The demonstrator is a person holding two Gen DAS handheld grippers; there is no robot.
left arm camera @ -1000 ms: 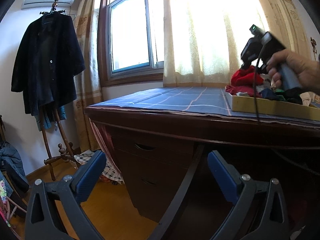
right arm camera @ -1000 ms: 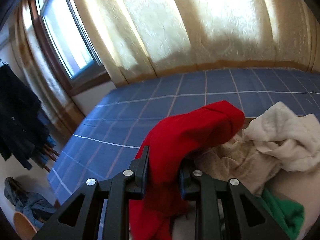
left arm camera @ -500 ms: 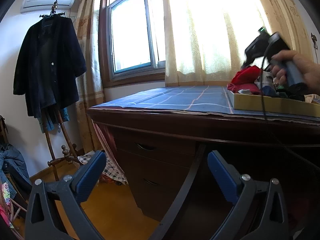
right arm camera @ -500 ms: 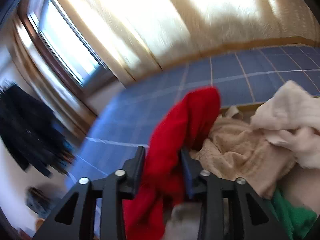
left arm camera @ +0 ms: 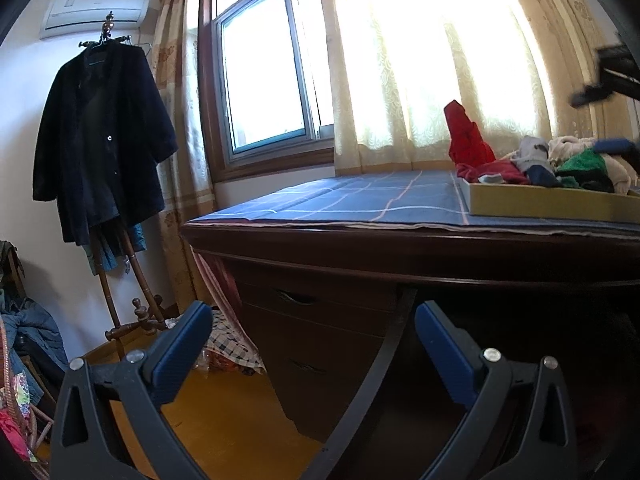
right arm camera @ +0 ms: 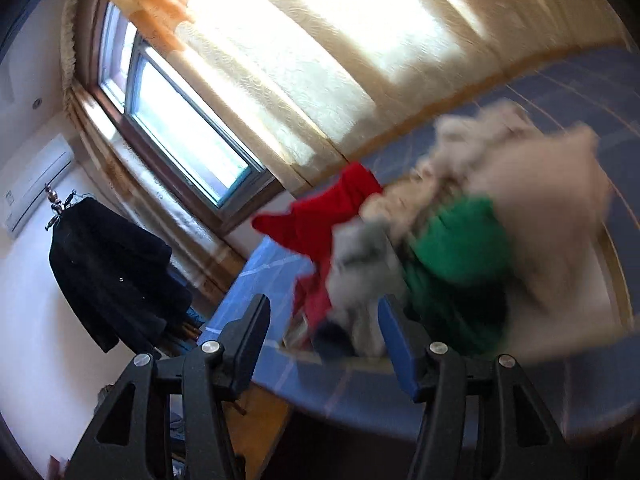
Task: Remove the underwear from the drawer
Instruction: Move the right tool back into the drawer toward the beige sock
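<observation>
Sunlit curtains [left arm camera: 436, 60] filled the back of the room, and the dark wooden surface [left arm camera: 400, 240] under its blue checked cloth [left arm camera: 360, 200] carried the shallow yellow-sided drawer [left arm camera: 540, 200], heaped with clothes. Your right gripper [right arm camera: 324, 320] had just been opening its fingers, and there they stood about half apart with nothing pressed between the pads. The red underwear [right arm camera: 320, 220] lay ahead of your right fingers and slightly toward the left one, draped at the near left end of the drawer with part of it hanging over the edge toward the cloth. From the left wrist view you could see one corner of it standing up in a peak [left arm camera: 466, 136] above the pile. Just ahead of the right fingers sat a grey piece [right arm camera: 360, 256], and off beyond the right finger the green garment [right arm camera: 460, 240] and the beige heap [right arm camera: 520, 176], all smeared by motion blur.

Your left gripper [left arm camera: 312, 340] hung low in front of the desk drawers [left arm camera: 312, 312], fingers wide and empty, well below the drawer.

By my reading, the job was barely begun. The red piece looked let go half in, half out, so nothing counted as clearly removed. Everything else was in the drawer, waiting for you.
</observation>
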